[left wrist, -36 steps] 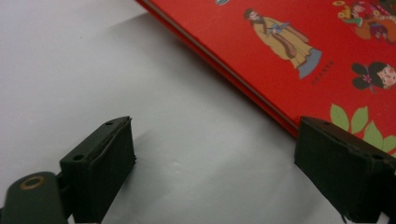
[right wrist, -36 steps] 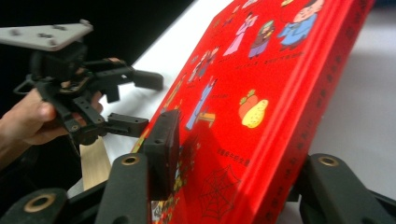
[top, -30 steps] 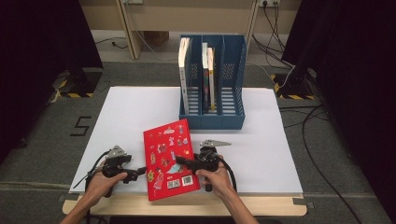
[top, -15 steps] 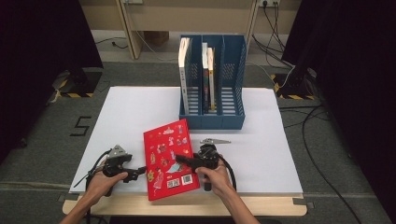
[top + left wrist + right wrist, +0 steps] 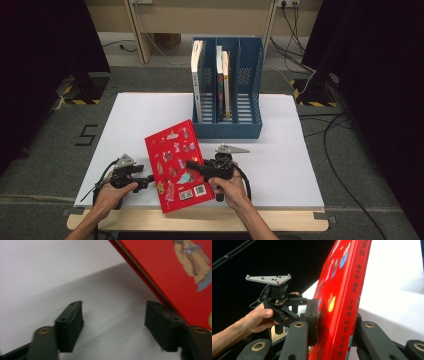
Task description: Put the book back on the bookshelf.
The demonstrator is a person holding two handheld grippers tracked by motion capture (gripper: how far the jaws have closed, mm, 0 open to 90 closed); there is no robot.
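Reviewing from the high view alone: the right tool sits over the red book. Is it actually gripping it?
Observer: Yes. In the right gripper view the right tool has just been closing, and its pads press both covers of the red book at the spine.
Operator: And the left tool?
Observer: The left gripper view shows the left tool with jaws apart, nothing between them.
Operator: Is the book lying flat?
Observer: No. In that view its edge hangs above the white table, with a shadow underneath.
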